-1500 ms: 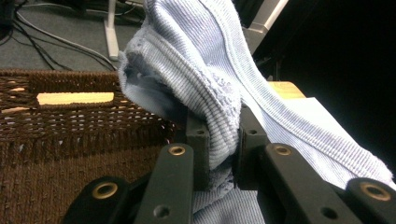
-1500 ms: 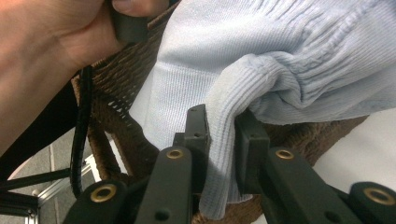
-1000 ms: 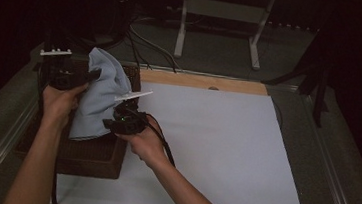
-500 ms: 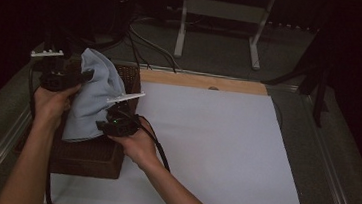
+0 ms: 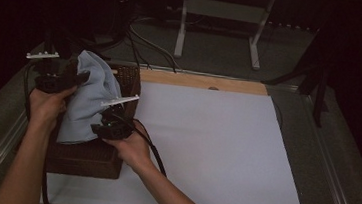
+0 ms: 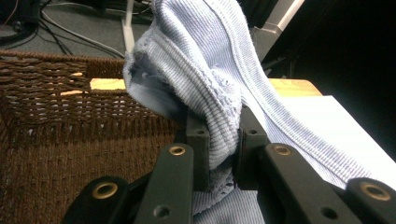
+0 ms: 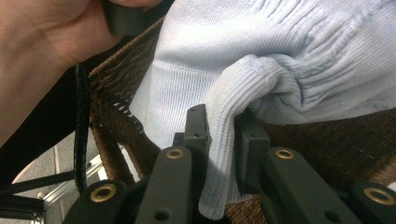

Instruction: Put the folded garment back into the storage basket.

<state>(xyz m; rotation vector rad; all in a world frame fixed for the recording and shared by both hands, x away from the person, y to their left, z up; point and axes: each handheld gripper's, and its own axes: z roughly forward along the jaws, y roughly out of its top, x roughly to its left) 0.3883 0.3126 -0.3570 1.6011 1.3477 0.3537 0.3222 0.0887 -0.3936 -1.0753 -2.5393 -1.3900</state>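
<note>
The high view looks forward and down from above the person's side, far enough back to take in the whole white sheet (image 5: 214, 150) — the wicker basket (image 5: 83, 155) sits toward 9 o'clock. The left gripper view rides very near its own jaws, facing along them at the blue knit cloth (image 6: 219, 79), basket wall at 9 o'clock. The right gripper view is just as close — cloth (image 7: 299, 56) toward 1 o'clock. All three views share cloth and basket.
</note>
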